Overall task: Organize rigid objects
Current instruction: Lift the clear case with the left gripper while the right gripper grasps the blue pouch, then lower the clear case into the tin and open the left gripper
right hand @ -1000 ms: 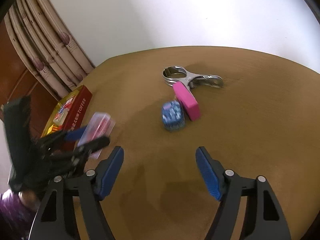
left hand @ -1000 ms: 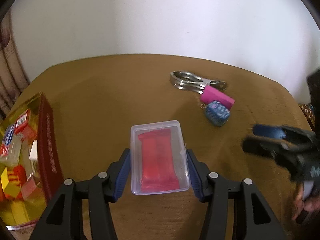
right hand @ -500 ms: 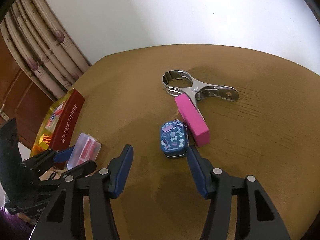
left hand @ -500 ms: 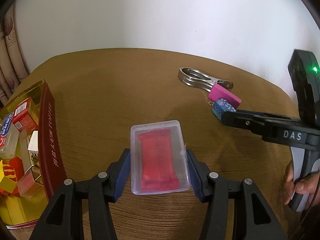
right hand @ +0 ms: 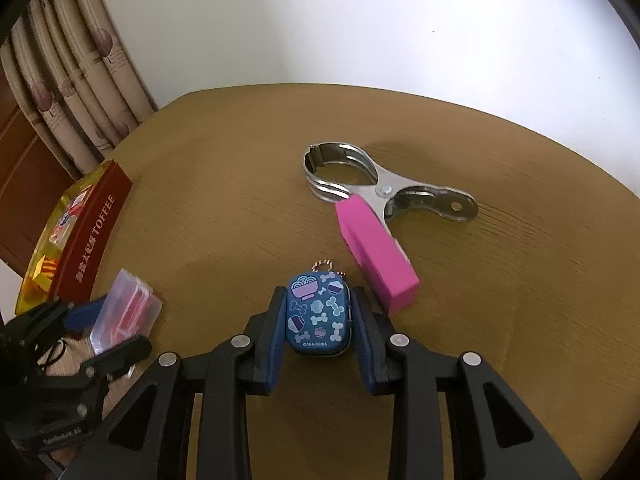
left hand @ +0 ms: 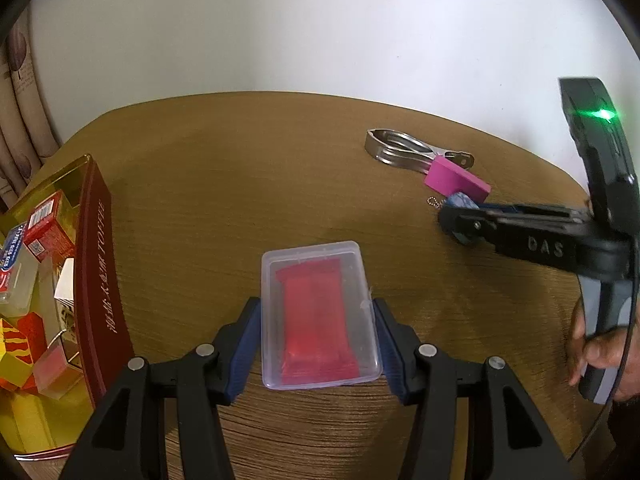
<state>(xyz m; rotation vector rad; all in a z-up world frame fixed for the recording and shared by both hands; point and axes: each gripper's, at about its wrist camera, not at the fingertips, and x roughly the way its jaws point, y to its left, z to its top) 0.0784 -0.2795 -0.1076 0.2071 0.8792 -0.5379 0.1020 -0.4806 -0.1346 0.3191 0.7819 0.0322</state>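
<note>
Moved in since a second ago: right gripper (right hand: 319, 320), then short of the blue pouch (right hand: 319, 314), now straddles it, jaws just closing. Blue pads sit against both long sides of the pouch, which rests on the counter (right hand: 224, 216); counts as a grip, though whether the pads truly squeeze is hard to judge from this angle. Carries a print of bowls and bones, plus a small bead chain at its 12 o'clock end.

At 1 o'clock from the pouch, just beside it: pink block (right hand: 376, 254), lying flat, far end overlapping one handle of the metal clamp (right hand: 384, 186). Clamp lies flat as well, ring end toward 11 o'clock, handles splayed toward 3 o'clock.

Left gripper (left hand: 318, 344) unchanged over the same second: jaws wide, pads pressed on the two long sides of the clear plastic box (left hand: 318, 316), red packet visible inside. Near end of the box between the pads, far end pointing to 12 o'clock over the counter.

At 9 o'clock from the box, well apart: red and gold toffee tin (left hand: 98, 280), open, packed with small boxes and clear blocks.

At 3 o'clock in the left wrist view: a hand (left hand: 596, 356) on the right gripper's handle, green light lit on its upper housing.
</note>
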